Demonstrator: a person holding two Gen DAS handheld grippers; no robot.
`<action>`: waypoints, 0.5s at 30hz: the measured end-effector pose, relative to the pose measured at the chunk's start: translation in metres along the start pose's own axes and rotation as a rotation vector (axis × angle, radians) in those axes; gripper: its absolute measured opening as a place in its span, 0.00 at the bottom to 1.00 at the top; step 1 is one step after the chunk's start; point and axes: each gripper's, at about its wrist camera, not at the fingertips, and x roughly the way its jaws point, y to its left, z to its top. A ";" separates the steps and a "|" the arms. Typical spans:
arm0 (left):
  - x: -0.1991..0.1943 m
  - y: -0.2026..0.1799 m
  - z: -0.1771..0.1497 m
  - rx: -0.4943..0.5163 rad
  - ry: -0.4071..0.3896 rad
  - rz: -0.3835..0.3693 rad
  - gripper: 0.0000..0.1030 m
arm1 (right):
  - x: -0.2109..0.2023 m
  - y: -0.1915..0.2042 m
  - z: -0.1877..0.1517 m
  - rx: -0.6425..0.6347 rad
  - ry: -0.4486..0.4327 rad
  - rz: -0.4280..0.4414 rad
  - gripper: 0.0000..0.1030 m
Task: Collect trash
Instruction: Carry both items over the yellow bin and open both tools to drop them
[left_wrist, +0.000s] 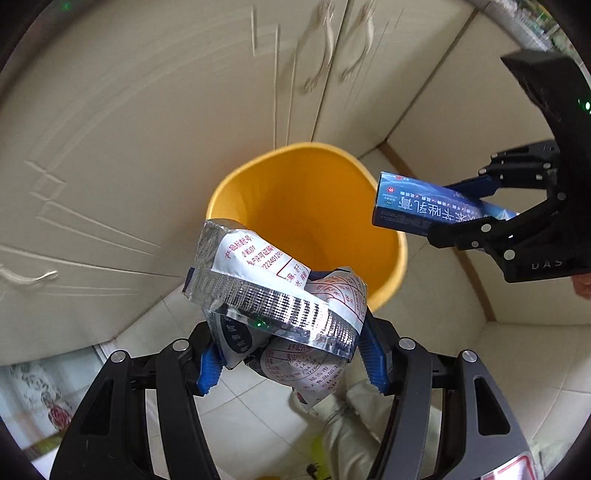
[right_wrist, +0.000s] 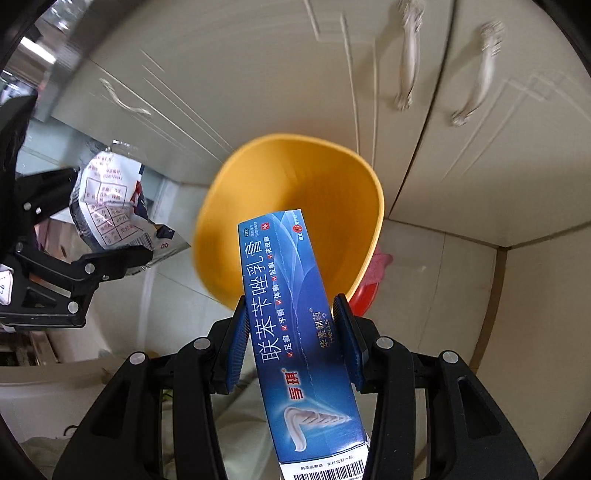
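**Both grippers loaded above the yellow bin**

The left gripper (left_wrist: 291, 350) pinched a crumpled foil packet (left_wrist: 280, 299), silvery with a printed white face. The right gripper (right_wrist: 291, 343) clamped a long, glossy blue cardboard box (right_wrist: 299, 332) between ribbed blue pads (right_wrist: 236, 347). Both hung over the smooth, round yellow plastic bin (right_wrist: 258, 192) on pale floor tiles (left_wrist: 236, 402).

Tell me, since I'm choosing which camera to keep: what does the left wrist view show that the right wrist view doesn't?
Only the left wrist view shows the crumpled foil wrapper close up between the left hand-held gripper pads, and a person's pale trouser leg below. Only the right wrist view shows the blue box's front face and barcode, and a red basin behind the bin. Both show the yellow bin, the cabinet doors, and the right hand-held gripper holding the box.
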 end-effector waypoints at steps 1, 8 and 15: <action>0.013 0.005 0.003 -0.001 0.025 0.000 0.59 | 0.013 -0.001 0.005 0.003 0.027 -0.001 0.45; 0.067 0.016 0.008 0.003 0.102 -0.017 0.59 | 0.054 -0.004 0.027 0.002 0.083 -0.005 0.45; 0.088 0.024 0.009 -0.014 0.127 -0.024 0.60 | 0.070 -0.008 0.039 0.025 0.097 0.008 0.46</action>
